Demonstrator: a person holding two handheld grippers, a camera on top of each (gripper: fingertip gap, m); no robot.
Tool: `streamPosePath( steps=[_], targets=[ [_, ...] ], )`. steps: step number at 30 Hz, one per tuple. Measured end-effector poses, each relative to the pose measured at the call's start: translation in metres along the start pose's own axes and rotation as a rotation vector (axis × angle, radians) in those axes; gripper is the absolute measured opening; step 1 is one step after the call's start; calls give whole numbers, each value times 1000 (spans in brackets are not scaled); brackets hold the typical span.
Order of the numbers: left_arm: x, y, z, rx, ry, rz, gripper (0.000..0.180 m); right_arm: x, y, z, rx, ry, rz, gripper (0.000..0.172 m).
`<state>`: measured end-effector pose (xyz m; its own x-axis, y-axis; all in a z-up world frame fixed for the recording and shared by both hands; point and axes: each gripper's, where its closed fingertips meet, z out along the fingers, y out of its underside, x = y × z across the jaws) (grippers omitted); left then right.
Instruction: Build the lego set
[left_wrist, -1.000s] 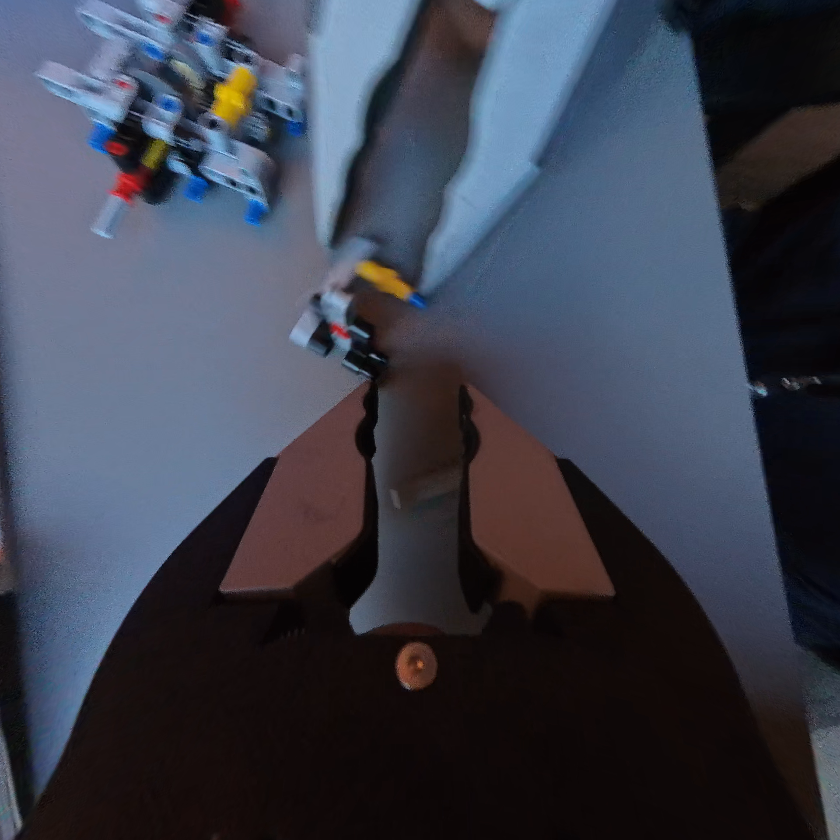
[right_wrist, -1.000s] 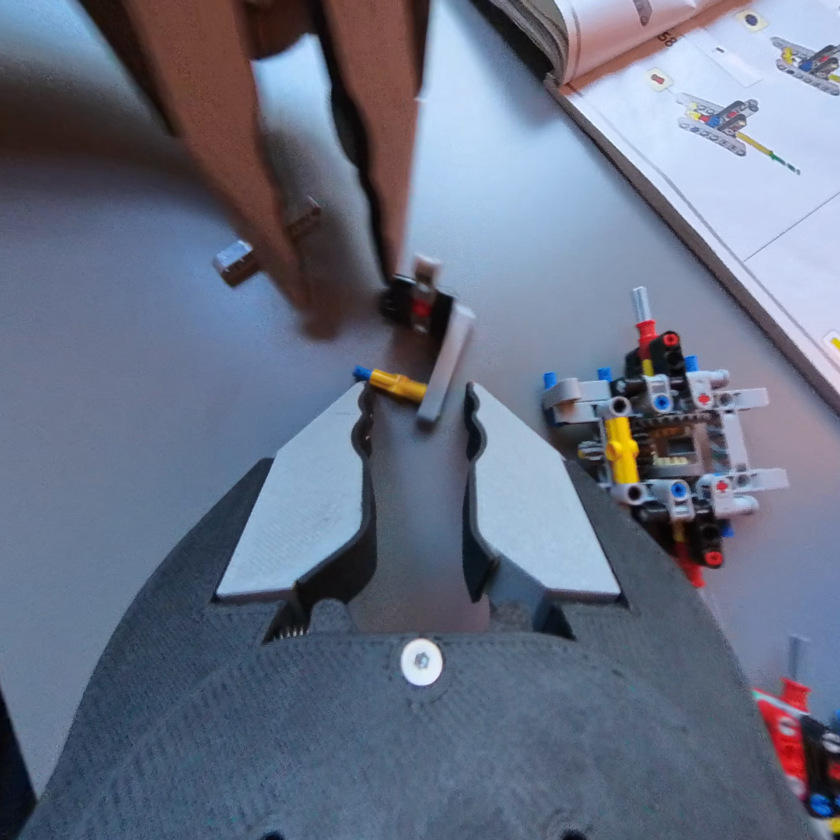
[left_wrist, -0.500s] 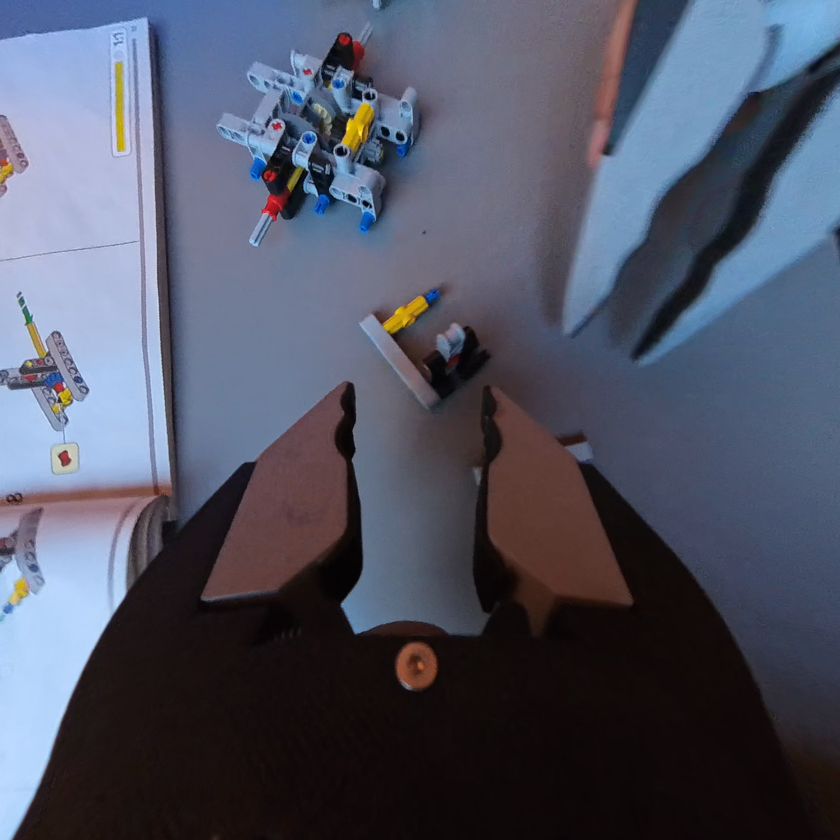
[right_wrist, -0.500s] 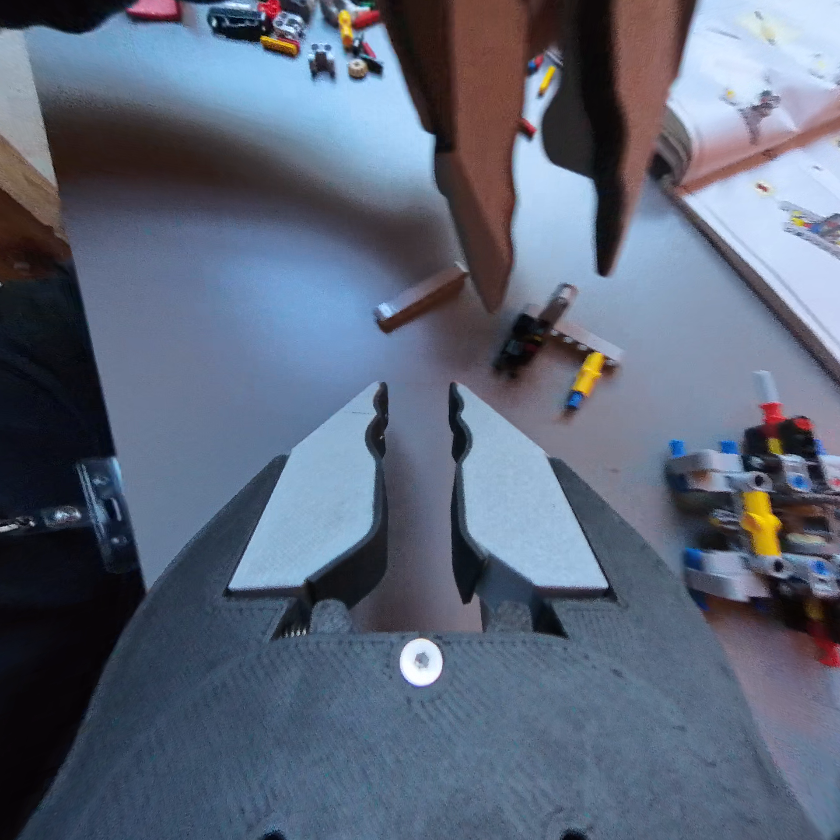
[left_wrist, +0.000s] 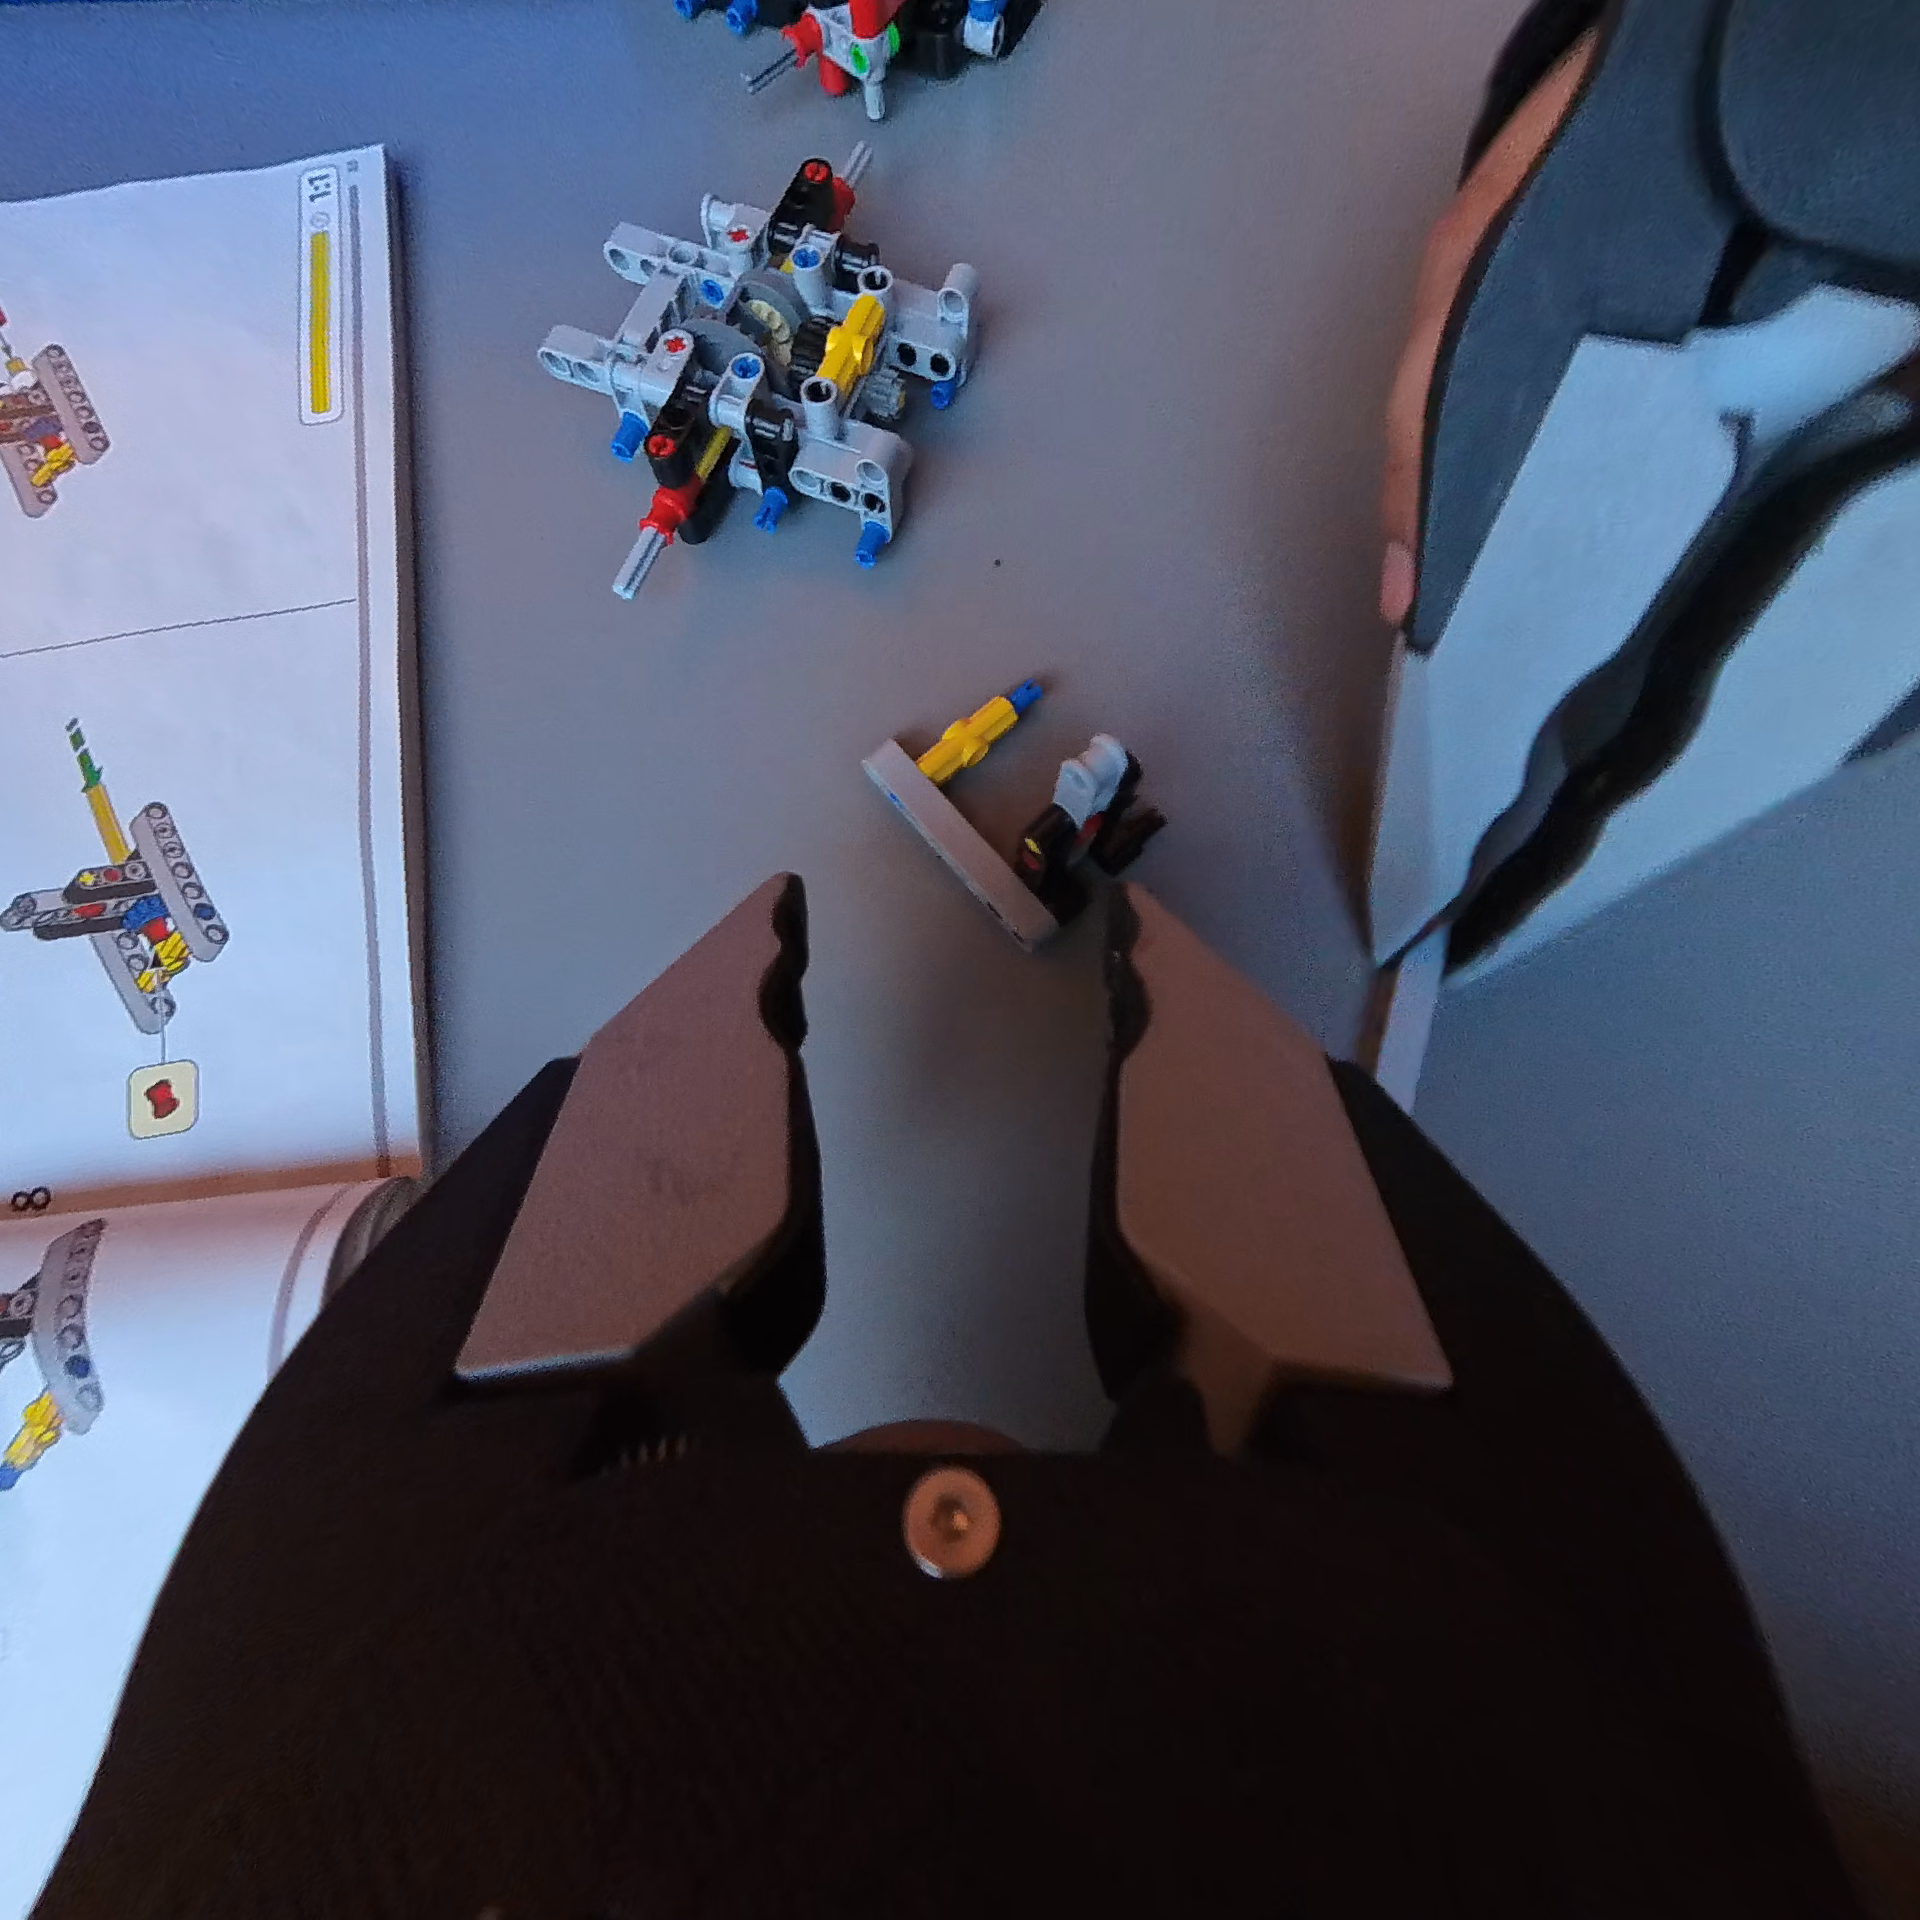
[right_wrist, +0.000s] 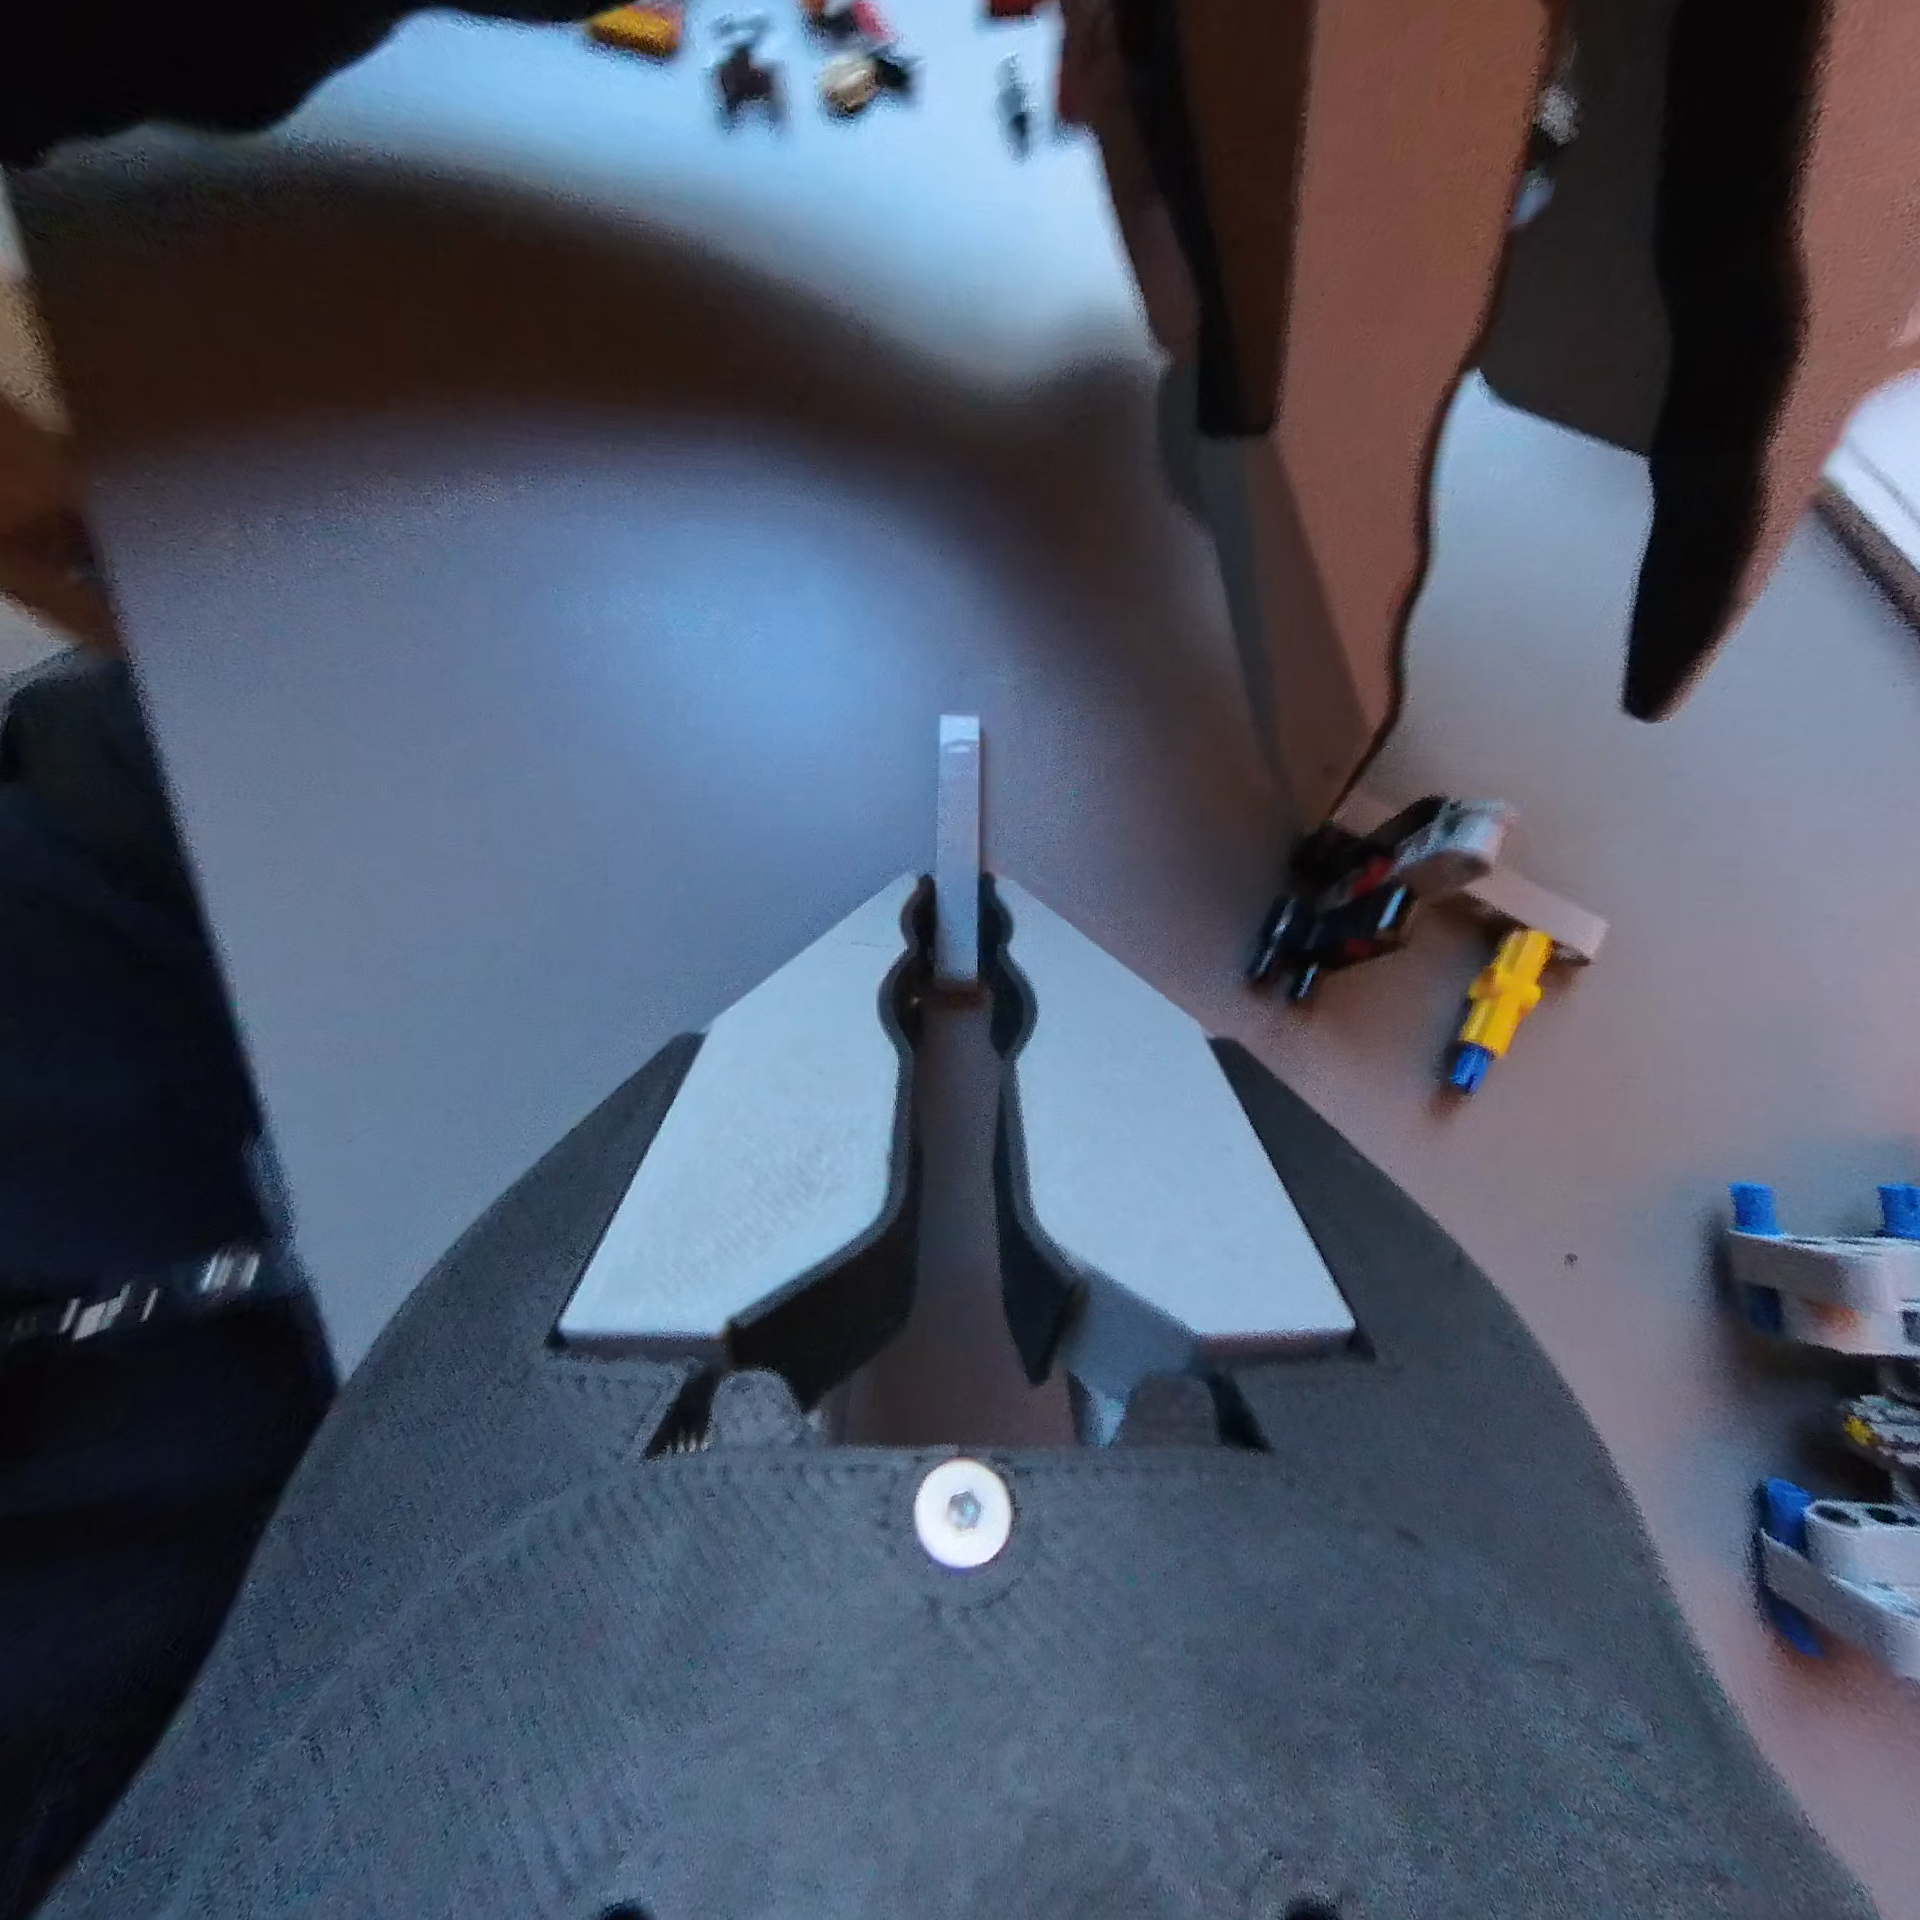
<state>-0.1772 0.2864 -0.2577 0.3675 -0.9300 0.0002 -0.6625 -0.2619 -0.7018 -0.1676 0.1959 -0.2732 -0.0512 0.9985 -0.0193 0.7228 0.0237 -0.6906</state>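
My right tongs (right_wrist: 958, 914) pinch a grey beam (right_wrist: 958, 831); my left tongs (left_wrist: 956, 935) gape empty beside the printed instruction booklet (left_wrist: 187, 623).

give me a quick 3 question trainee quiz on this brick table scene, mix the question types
1. True or false: the left tongs stand open over the grey table with nothing between them.
2. What do the right tongs grip? A) a yellow pin B) a pale grey beam C) a red axle
3. Fill in: the open instruction booklet lies to the ___ of the large brick assembly in the left wrist view.

Key: 1 true; 2 B, the pale grey beam; 3 left.
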Motion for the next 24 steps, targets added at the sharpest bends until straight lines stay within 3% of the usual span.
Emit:
streamPosePath(
  steps=[7,10,14,18,21,24],
  targets=[
    [7,-3,11,-4,62,95,59,8,44,-44,-58,-68,-242,5],
    [6,-4,15,-47,105,155,60,23,51,-49,-118,-54,-316,18],
    [10,5,20,-148,179,177,54,47,55,-55,-202,69,-387,19],
    [19,6,19,-159,161,177,44,67,57,-57,-185,191,-342,15],
    [30,7,19,-150,122,124,57,90,60,-61,-182,315,-240,13],
    [52,12,12,-169,121,75,56,91,64,-69,-135,334,-86,13]
  ],
)
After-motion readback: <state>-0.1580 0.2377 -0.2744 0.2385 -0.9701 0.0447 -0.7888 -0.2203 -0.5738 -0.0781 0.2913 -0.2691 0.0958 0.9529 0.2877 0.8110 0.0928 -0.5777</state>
